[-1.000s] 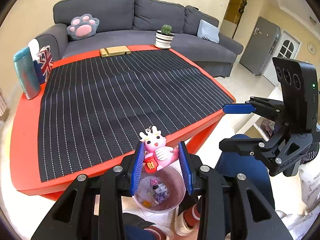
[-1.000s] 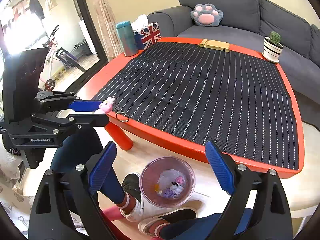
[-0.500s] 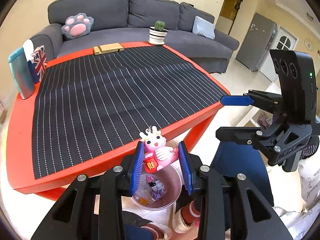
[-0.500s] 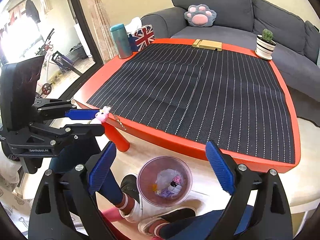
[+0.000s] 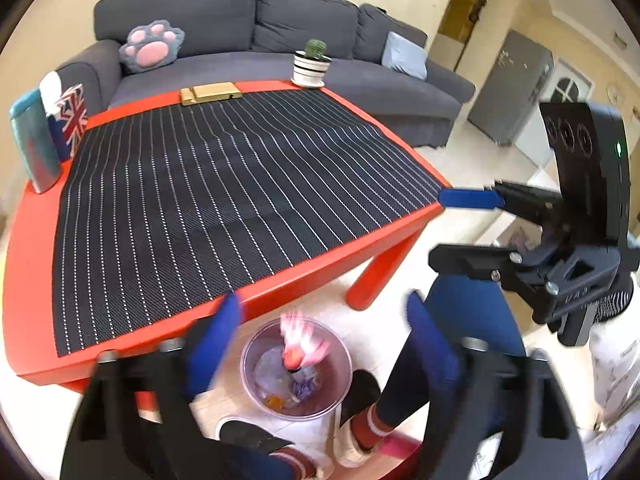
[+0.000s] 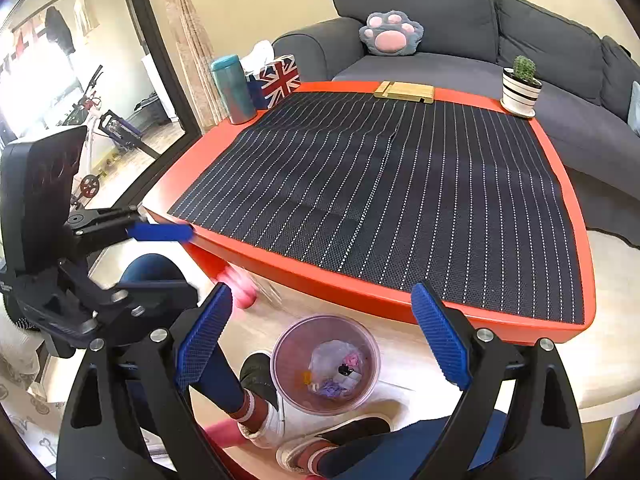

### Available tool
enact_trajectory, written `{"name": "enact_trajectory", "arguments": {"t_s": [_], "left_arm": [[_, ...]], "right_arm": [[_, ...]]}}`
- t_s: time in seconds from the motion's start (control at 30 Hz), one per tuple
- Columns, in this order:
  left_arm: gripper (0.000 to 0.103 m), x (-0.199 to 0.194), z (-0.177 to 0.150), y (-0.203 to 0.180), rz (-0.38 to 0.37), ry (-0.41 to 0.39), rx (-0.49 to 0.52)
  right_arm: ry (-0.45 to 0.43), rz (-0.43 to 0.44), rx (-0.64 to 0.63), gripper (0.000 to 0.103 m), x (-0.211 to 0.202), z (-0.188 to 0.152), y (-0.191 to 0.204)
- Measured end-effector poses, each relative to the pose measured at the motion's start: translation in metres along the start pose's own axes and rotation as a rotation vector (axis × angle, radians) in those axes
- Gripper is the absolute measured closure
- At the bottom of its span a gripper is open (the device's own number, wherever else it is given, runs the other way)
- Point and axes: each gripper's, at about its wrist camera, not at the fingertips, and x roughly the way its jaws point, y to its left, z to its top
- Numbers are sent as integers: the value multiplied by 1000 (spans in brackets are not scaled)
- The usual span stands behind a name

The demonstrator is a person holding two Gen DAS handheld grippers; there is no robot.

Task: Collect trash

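My left gripper [image 5: 324,344] is open and blurred, above a clear round trash bin [image 5: 250,348] on the floor. A pink toy figure [image 5: 302,342] is a blur falling into the bin, free of the fingers. In the right wrist view the toy [image 6: 242,286] is a pink smear beside the left gripper [image 6: 176,258], above and left of the bin [image 6: 280,376]. My right gripper [image 6: 320,340] is open and empty over the bin. It shows at the right of the left wrist view [image 5: 460,228]. The bin holds several small scraps.
A red table [image 5: 24,240] with a black striped mat [image 5: 224,184] stands behind the bin. On its far edge are a teal bottle [image 5: 34,148], a flag tissue box [image 5: 68,120], a wooden block [image 5: 210,93] and a potted cactus [image 5: 312,64]. A grey sofa [image 5: 280,32] is beyond. The person's legs and feet [image 6: 260,400] flank the bin.
My left gripper has opened and let go of the pink toy, which now drops toward the bin. The right gripper stays open over the bin.
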Motion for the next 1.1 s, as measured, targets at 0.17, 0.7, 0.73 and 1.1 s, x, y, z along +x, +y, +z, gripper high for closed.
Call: {"name": "enact_trajectory", "arguments": {"t_s": [0.17, 0.7, 0.73, 1.1], "left_arm": [[10, -1, 0, 3, 20, -3, -17], [8, -9, 1, 13, 43, -24, -56], [8, -10, 2, 14, 46, -26, -59], [8, -21, 26, 32, 86, -80, -77]], "right_arm": [[-1, 3, 2, 10, 0, 1, 0], [4, 2, 2, 4, 5, 8, 3], [1, -1, 0, 4, 5, 9, 4], [-48, -58, -28, 4, 7, 41, 6]]}}
